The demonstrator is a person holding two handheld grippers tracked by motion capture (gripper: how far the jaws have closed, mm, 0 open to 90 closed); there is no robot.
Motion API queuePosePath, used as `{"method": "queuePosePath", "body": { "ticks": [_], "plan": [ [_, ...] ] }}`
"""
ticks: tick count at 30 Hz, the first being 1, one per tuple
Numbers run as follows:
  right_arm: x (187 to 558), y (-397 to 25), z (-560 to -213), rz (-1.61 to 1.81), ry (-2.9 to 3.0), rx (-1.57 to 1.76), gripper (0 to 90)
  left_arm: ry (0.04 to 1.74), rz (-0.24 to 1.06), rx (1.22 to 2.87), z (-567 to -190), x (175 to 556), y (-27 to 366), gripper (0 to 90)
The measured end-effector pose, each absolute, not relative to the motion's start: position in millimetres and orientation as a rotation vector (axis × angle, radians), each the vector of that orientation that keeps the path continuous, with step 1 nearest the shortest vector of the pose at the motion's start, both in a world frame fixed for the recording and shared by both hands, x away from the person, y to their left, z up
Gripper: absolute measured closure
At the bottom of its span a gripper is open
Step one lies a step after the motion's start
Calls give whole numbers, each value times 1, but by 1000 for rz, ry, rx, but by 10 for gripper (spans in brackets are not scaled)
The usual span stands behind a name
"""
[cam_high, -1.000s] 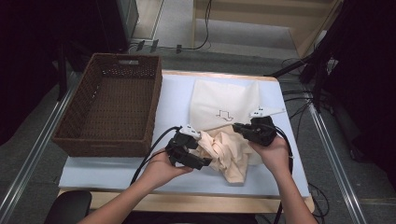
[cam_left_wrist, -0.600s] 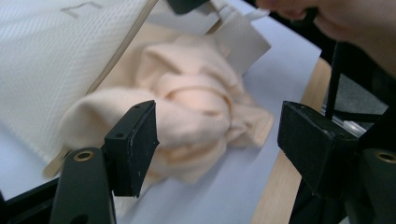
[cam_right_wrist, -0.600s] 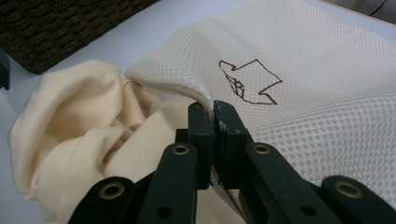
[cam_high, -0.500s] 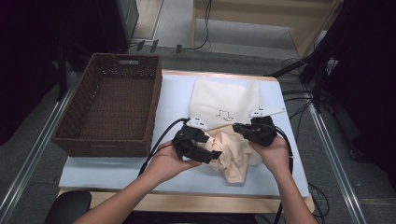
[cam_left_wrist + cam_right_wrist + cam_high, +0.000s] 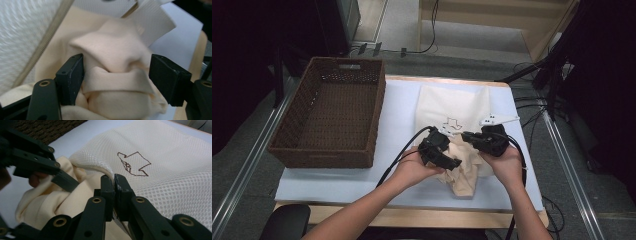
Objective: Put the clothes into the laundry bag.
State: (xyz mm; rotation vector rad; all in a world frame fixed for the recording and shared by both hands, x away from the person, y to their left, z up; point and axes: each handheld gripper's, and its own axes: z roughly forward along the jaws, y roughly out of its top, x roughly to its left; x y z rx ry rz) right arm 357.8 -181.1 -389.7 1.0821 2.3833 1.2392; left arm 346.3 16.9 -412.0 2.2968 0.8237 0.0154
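One wicker basket (image 5: 329, 117), far left on the table (image 5: 397, 110). Left gripper (image 5: 116, 75): jaws wide, straddling a bunched fold of one cream cloth (image 5: 112, 82). Right gripper (image 5: 114, 185): jaws pinched tight on the edge of one mesh bag (image 5: 175, 170). The cloth lies at the bag's mouth, between both grippers.
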Motion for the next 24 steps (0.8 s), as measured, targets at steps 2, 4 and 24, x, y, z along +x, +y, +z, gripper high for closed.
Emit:
{"method": "queuePosePath", "body": {
  "ticks": [2,4,24],
  "plan": [
    [358,-181,-390,1240,2384,1082,877,832,15,2306,-422,349,16,290],
    [358,-181,-390,1240,2384,1084,877,836,22,2304,-428,349,16,302],
    [355,-180,-388,1249,2388,1074,877,925,20,2163,-425,362,23,717]
  ]
}}
